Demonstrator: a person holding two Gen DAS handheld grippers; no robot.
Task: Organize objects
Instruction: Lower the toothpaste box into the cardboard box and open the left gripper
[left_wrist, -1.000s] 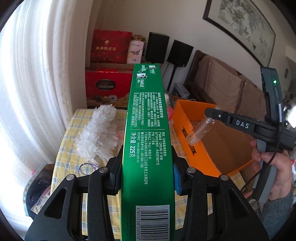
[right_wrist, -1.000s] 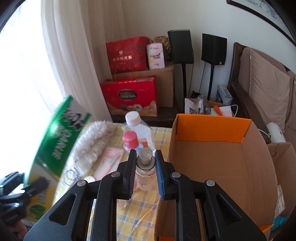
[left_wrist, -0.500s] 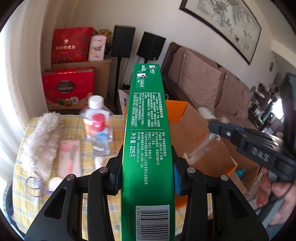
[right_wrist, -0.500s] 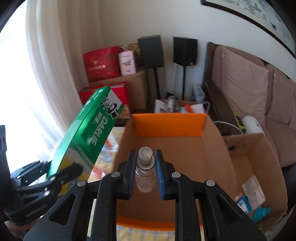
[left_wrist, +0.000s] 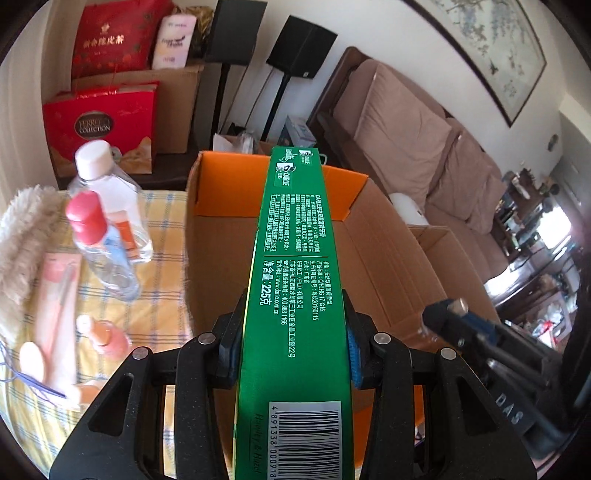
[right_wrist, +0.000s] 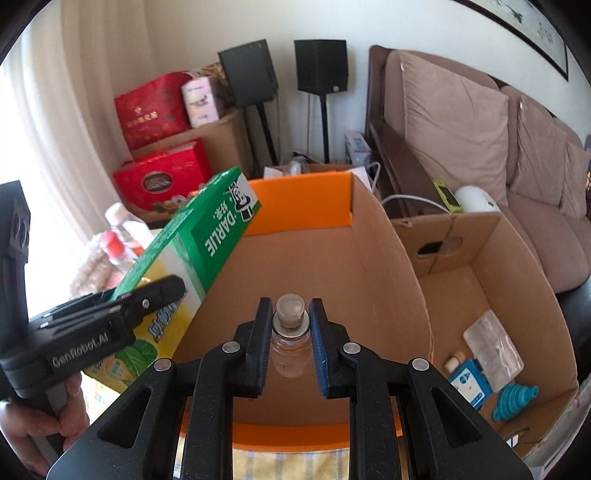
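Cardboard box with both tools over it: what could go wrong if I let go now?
The small glass bottle, pinched by the right tool, hangs above the bare bottom of the cardboard box; dropped, it might crack. The long green toothpaste box in the left tool points at the orange far flap; it may catch there or land on the bottle.

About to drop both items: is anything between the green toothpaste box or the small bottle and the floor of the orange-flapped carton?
Nothing visible. The green toothpaste box and the small bottle are both held over the open carton, whose visible floor shows bare cardboard. The nearest part of the floor is hidden behind the fingers.
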